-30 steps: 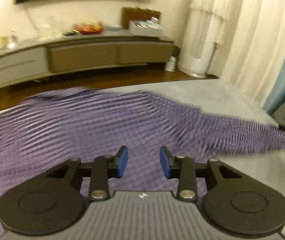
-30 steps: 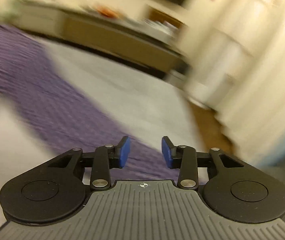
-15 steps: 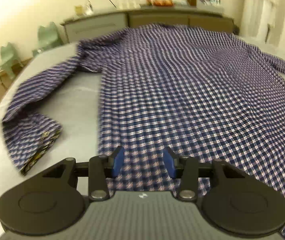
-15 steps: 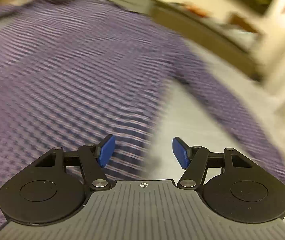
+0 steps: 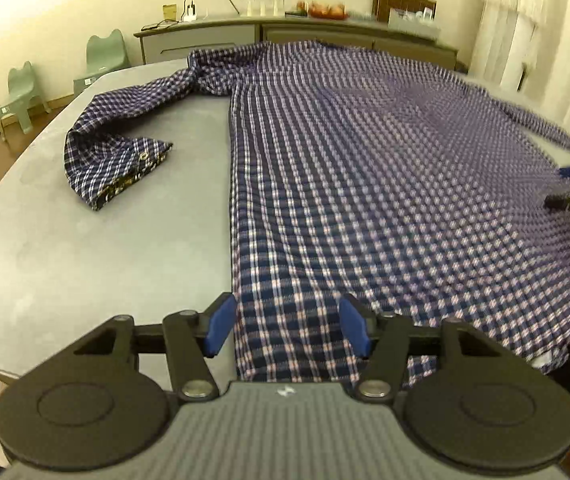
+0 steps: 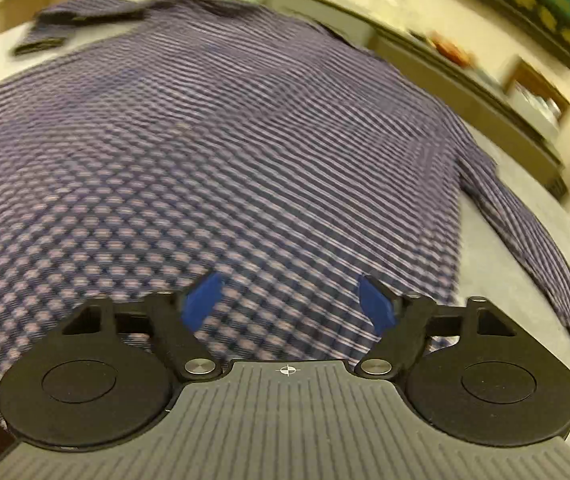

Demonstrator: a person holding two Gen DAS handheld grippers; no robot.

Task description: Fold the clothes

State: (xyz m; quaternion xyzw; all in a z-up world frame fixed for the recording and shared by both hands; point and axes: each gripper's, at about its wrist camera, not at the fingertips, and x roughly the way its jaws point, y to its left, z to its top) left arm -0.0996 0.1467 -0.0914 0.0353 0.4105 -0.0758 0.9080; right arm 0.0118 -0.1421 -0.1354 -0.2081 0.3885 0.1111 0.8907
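The grey table [image 5: 97, 248] carries the plaid shirt [image 5: 365, 168] spread flat to its near edge, so folding looks barely begun, and the left gripper [image 5: 287, 330] and right gripper [image 6: 291, 308], both opening and pinching nothing, must next seize the hem.

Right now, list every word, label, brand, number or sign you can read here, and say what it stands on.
No readable text in either view.
Small white stickers on the green chairs: too small to read.
Left gripper body: a small white mark, no letters.
Right gripper body: a crosshair symbol only.
Checked shirt: no label showing.
Wall picture: blurred, no words.
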